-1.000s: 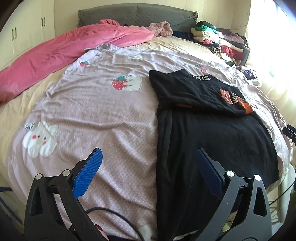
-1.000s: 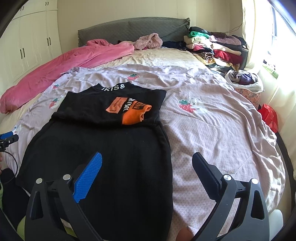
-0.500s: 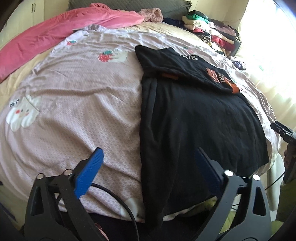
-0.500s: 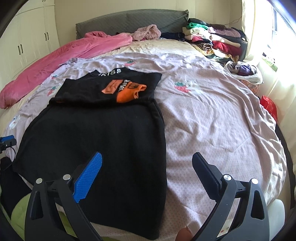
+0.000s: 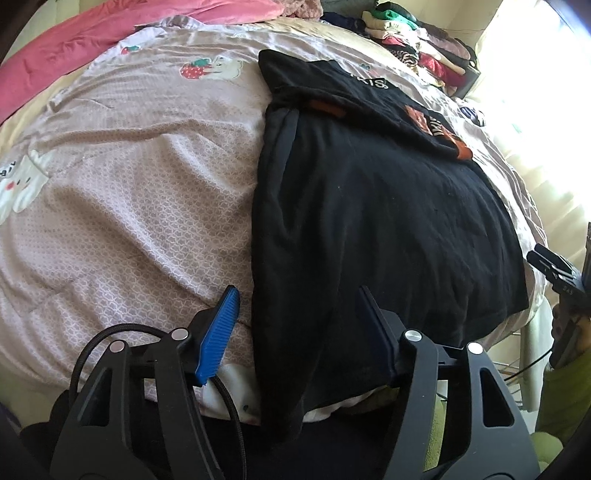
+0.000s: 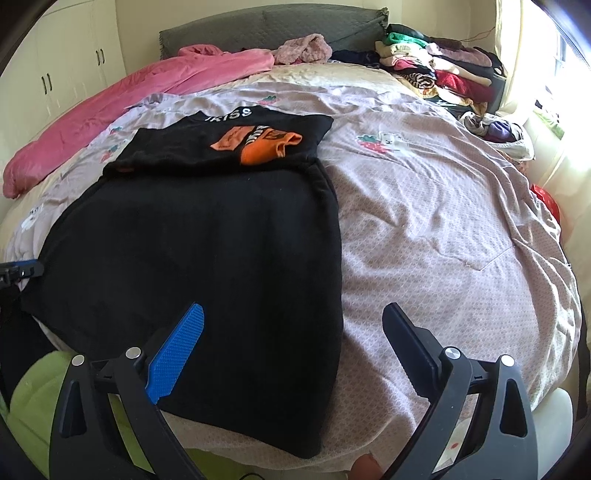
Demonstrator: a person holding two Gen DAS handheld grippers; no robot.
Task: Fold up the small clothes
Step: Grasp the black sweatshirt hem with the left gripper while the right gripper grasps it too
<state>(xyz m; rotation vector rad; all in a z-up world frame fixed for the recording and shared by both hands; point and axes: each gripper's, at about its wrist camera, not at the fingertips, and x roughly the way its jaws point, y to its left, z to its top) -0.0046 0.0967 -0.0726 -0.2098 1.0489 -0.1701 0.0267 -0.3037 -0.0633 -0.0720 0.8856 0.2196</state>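
A black garment lies flat on the bed, its hem hanging over the near edge. Its top part, with orange patches and white letters, is folded down over the body. My left gripper hovers over the hem's left corner. Its jaws are closing with the garment's left edge between them, and the pads are clear of the cloth. My right gripper stands wide open above the hem's right corner, the garment's right edge between its fingers. Each gripper also shows at the margin of the other's view: right gripper, left gripper.
A lilac printed sheet covers the bed. A pink quilt lies along the far left. Folded clothes are stacked at the far right by the grey headboard. A cable loops under the left gripper. A green sleeve is at the bottom left.
Both grippers have sunk and tilted down toward the garment's near hem. The left jaws have narrowed. The right jaws stay wide.
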